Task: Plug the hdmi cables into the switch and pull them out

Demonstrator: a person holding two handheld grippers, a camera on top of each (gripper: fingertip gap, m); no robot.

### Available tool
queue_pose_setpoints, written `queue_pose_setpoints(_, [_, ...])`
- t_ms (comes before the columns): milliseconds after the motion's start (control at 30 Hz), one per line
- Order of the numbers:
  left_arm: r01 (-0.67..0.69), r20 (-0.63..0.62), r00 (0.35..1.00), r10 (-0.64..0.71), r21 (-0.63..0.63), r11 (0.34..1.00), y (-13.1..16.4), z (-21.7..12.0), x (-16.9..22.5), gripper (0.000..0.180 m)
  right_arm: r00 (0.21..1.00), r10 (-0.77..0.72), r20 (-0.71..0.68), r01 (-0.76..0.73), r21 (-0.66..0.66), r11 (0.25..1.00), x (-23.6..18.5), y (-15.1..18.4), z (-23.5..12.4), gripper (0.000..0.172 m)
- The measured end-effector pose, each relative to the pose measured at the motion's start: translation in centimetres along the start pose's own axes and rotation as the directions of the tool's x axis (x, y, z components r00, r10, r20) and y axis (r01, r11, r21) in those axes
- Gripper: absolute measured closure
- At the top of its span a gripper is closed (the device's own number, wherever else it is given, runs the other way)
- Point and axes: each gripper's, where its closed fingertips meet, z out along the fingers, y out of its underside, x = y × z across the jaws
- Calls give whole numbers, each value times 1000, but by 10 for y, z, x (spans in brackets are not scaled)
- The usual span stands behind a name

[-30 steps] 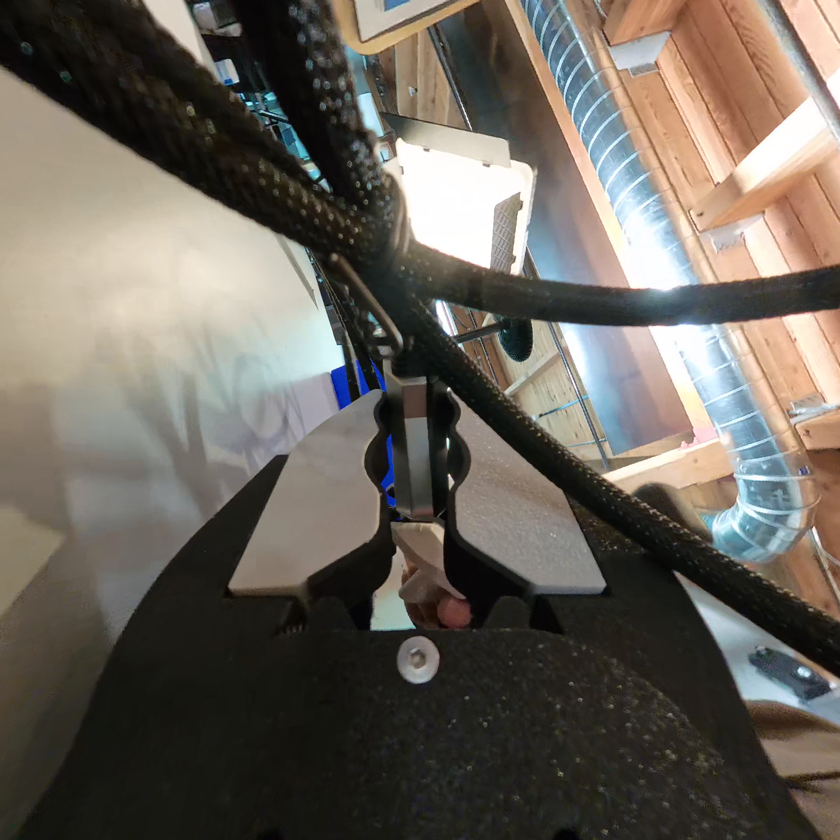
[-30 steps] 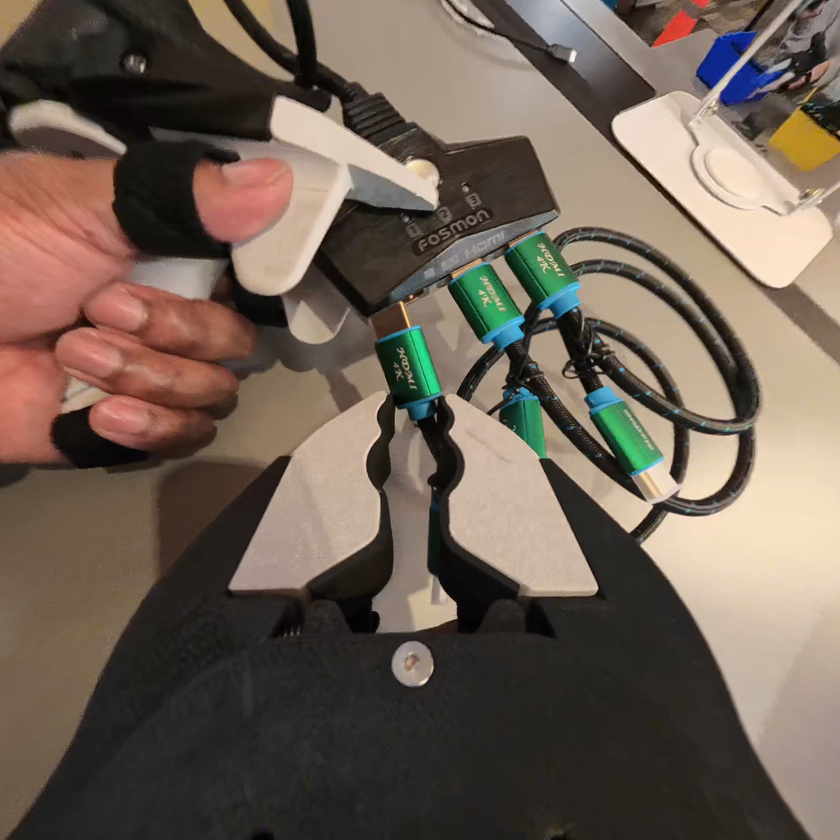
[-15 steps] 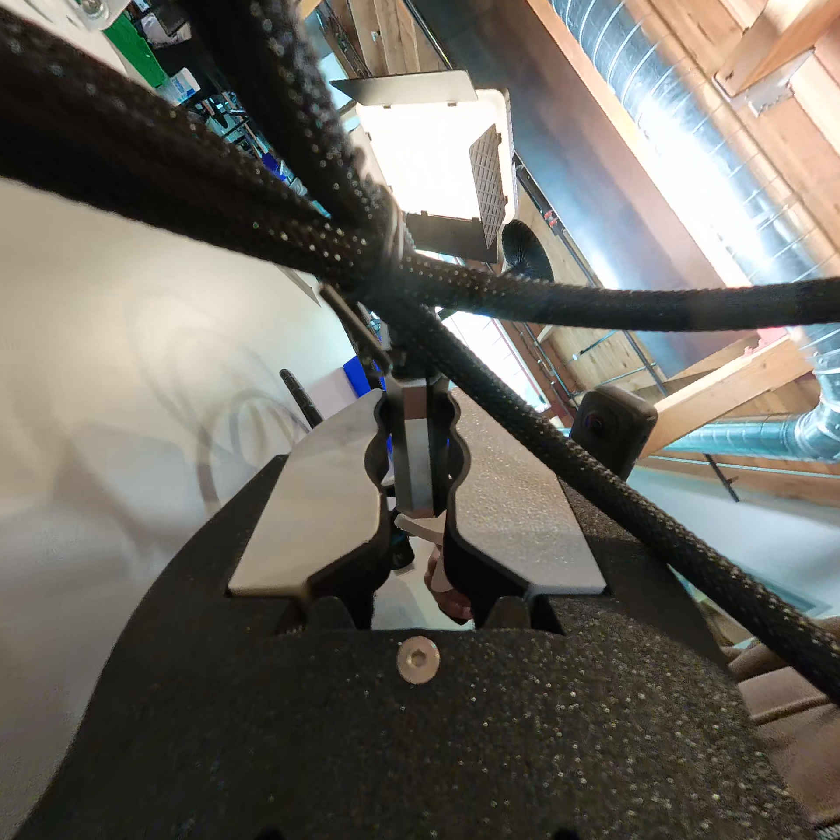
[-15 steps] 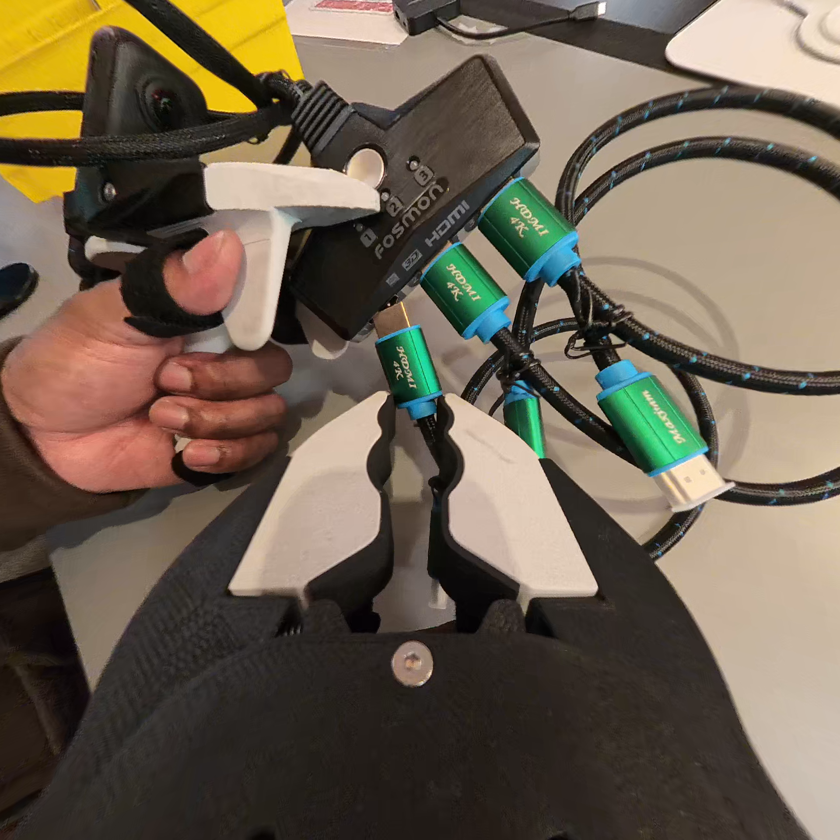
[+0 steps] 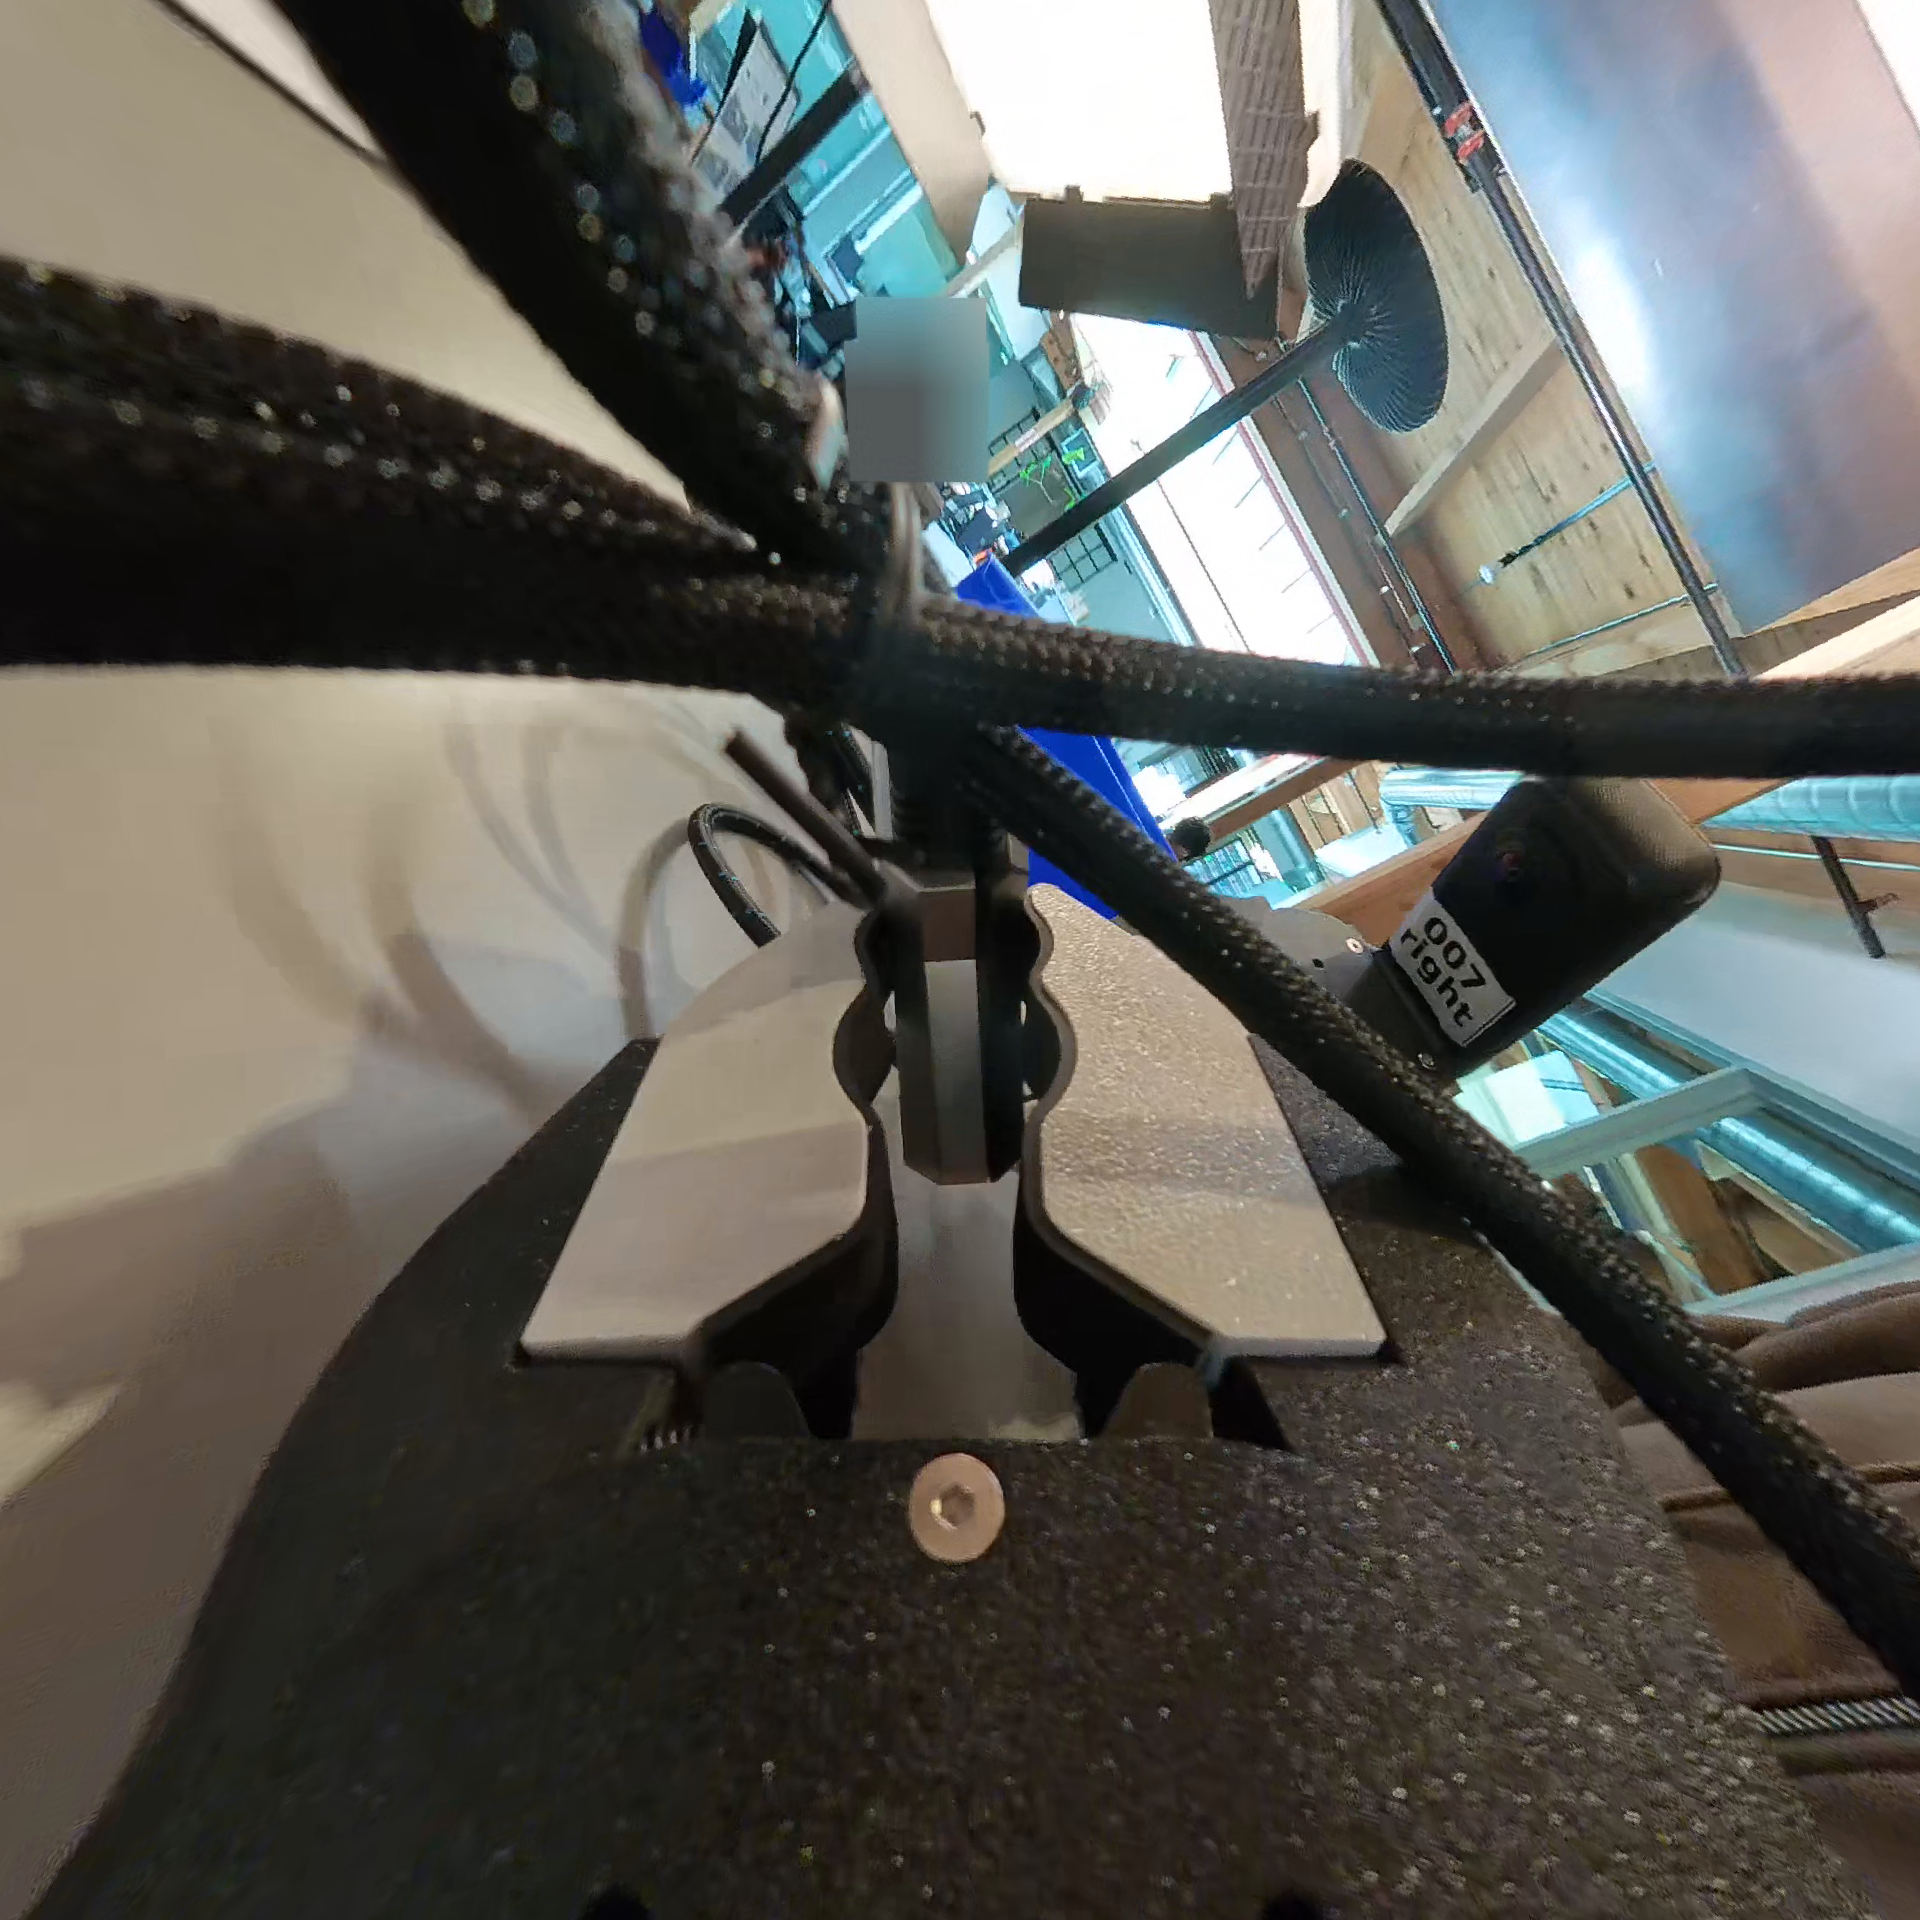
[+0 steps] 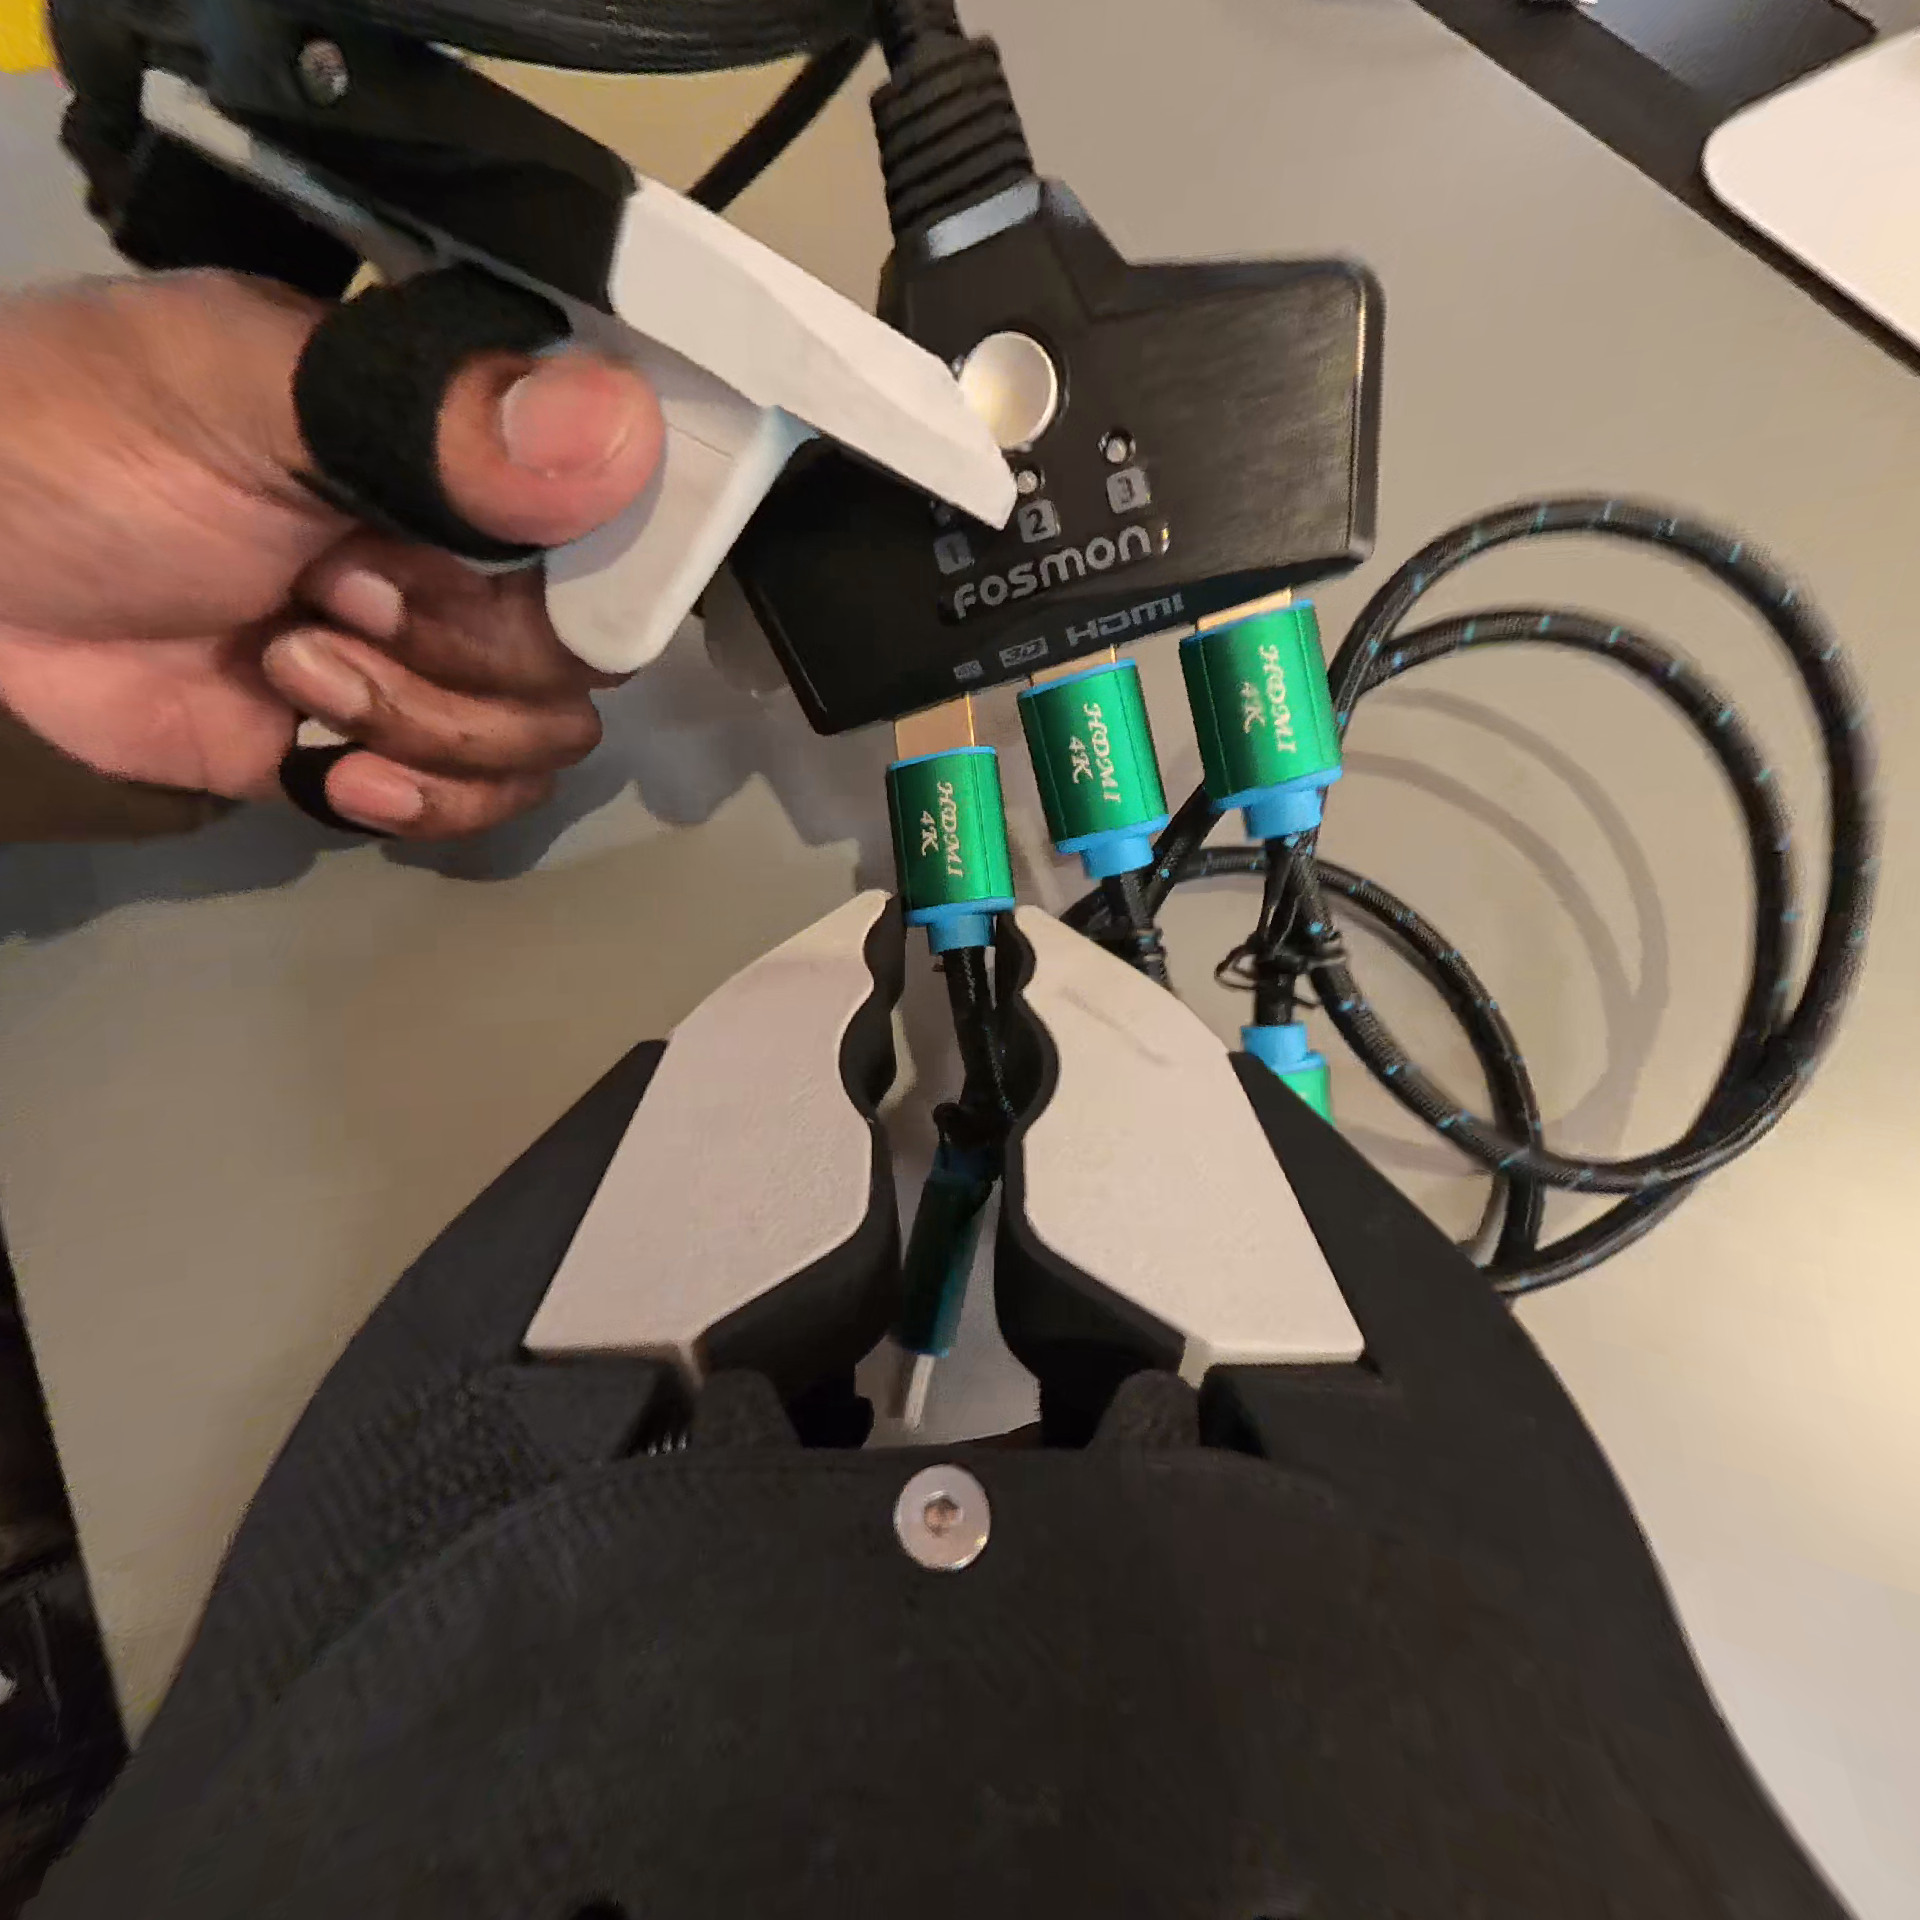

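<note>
**A:** Left view: what is the left tool doing?

**B:** It is clamping the black box by its thin edge, pads pressing on both faces. Braided cables are crossing just above the box.

**A:** And the right view?

**B:** The right tool is straddling the cable just below the leftmost plug. That plug is sitting half out of the box, gold showing. I cannot tell whether the pads are pressing. A hand is holding the left tool beside the box, above the table.

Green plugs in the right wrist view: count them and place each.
5. Three at the black switch box: left, middle, right. One between the right gripper's fingers, one beside them. Others may be hidden.
</note>
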Motion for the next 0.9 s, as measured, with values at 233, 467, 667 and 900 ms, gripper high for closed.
queue_pose_setpoints(233, [136, -35, 990, -135, 20, 991, 4, -1, -10, 158, 993, -99, 58, 101, -25, 995, 0, 5, 4, 156])
queue_pose_setpoints(467, [179, -55, 983, -176, 51, 983, 1, 0, -11, 158, 991, 4, 131, -9, 44, 999, -1, 3, 7, 156])
queue_pose_setpoints(667, [242, -81, 969, -234, 113, 964, -4, 0, -11, 158, 997, -34, 70, 32, 27, 999, 3, -1, 8, 156])
queue_pose_setpoints(900, [302, -68, 953, -294, 190, 934, -5, -2, -17, 159, 977, -185, -104, 186, -2, 983, 12, -5, 9, 153])
